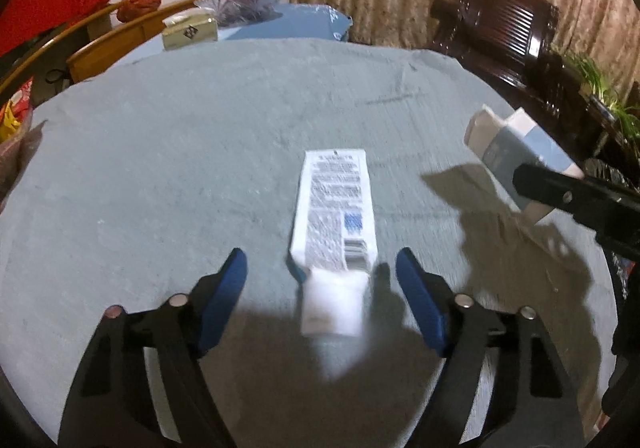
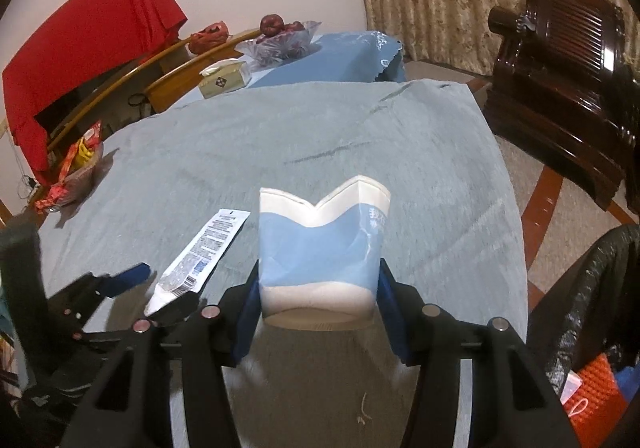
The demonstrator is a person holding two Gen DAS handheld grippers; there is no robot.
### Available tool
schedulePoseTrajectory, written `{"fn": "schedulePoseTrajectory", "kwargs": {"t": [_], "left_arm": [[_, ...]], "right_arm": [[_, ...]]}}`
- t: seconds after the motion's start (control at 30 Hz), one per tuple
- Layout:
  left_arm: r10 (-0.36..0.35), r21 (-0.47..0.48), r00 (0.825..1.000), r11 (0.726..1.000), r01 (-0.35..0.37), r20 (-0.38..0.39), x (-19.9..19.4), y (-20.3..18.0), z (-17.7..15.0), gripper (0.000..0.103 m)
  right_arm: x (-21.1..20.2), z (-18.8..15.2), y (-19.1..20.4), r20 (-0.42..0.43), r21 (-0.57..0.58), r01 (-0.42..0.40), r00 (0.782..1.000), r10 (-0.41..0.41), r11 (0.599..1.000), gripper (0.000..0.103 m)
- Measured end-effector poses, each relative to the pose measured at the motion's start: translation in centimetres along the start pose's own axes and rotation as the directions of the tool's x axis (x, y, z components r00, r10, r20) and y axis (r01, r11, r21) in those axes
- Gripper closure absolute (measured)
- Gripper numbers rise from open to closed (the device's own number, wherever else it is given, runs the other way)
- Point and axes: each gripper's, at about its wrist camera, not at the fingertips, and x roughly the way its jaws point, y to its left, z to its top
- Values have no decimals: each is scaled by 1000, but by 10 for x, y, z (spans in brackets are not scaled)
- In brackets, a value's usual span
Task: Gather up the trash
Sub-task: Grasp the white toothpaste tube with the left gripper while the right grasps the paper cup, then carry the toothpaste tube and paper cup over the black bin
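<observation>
Right gripper [image 2: 318,288] jaws clenched on crumpled blue-and-white paper cup [image 2: 320,244]; left gripper [image 1: 320,272] jaws released, straddling flattened white printed tube [image 1: 334,216] on grey-clothed bench [image 1: 180,152].

A crushed paper cup [image 2: 320,248], blue with white bands and its rim folded into a V, is held on its side, rim toward 12 o'clock. A flattened white tube [image 1: 332,216], printed with text and a barcode, is laid flat on the grey-covered bench [image 1: 200,152], cap toward 6 o'clock.
</observation>
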Motion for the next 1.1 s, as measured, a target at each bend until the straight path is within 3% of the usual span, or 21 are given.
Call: {"fn": "schedulePoseTrajectory", "kwargs": {"t": [0.07, 0.17, 0.53, 1.1], "left_arm": [[-8, -5, 1000, 1000, 8, -12, 1, -1, -4, 51], [-18, -7, 1000, 1000, 18, -9, -2, -3, -8, 63], [-27, -21, 998, 999, 28, 63, -39, -17, 1, 64], [-130, 33, 975, 991, 126, 178, -102, -58, 16, 65]], "right_arm": [[-2, -2, 0, -1, 3, -2, 1000, 2, 1000, 50], [-7, -3, 1, 0, 2, -6, 1000, 6, 1000, 50], [-40, -1, 2, 41, -7, -12, 999, 12, 1000, 50], [-120, -11, -9, 152, -10, -1, 988, 3, 1000, 50]]}}
